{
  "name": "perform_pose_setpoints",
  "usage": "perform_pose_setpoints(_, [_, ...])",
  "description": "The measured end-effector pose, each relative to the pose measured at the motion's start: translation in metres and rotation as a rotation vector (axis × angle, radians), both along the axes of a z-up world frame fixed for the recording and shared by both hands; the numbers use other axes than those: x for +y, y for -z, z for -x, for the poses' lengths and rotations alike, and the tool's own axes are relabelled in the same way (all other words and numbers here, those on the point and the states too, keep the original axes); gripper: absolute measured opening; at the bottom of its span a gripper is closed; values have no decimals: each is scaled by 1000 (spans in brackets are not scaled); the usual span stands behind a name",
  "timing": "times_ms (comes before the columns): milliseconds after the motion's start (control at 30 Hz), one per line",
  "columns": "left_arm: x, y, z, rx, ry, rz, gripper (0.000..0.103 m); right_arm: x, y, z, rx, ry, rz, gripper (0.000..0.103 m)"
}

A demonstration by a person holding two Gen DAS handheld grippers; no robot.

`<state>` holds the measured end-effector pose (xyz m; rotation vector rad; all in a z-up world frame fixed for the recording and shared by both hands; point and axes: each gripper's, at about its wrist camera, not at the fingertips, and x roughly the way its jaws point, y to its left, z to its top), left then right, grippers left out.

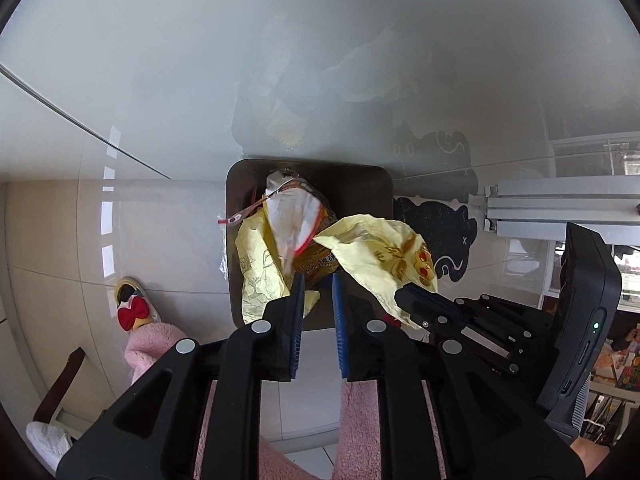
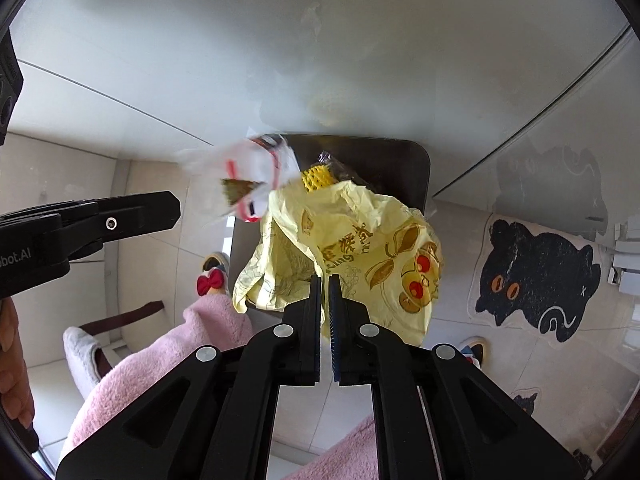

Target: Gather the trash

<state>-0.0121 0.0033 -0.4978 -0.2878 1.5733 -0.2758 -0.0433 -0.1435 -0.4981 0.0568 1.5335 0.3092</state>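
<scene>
Glass table fills the upper part of both views, seen from above, with pale floor tiles below it. Dark, square bin stands just under the table edge. Yellow printed plastic bag drapes over the bin's near rim, beside a crumpled white wrapper with red trim lying in the bin. Left gripper hovers above the bin, jaws slightly parted and empty. Right gripper has its jaws almost closed on the bag's edge; whether they still pinch it cannot be told.
</scene>
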Motion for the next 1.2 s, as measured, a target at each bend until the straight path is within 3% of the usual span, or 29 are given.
perform_pose_setpoints(33, [0, -1, 0, 0, -2, 1, 20, -2, -1, 0, -4, 1, 4, 11])
perform_pose_setpoints(100, [1, -3, 0, -2, -9, 6, 29, -6, -4, -1, -18, 7, -7, 47])
perform_pose_setpoints(133, [1, -3, -1, -3, -10, 7, 33, -8, -8, 0, -41, 14, -11, 80])
perform_pose_setpoints(233, [0, -7, 0, -11, -8, 1, 61, -10, -13, 2, -50, -3, -11, 88])
perform_pose_setpoints(267, [0, -9, 0, -17, -8, -2, 73, -10, -15, 2, -47, -10, -4, 98])
perform_pose_setpoints(400, [-1, -21, 5, -31, 3, -13, 95, -14, -24, 9, -34, -33, 31, 100])
perform_pose_setpoints(667, [0, -75, 23, -117, 28, -37, 95, -28, -78, 22, -74, -30, -2, 100])
perform_pose_setpoints(1200, [-2, -271, 41, -483, 6, -86, 95, -47, -273, 24, -322, 15, -135, 100])
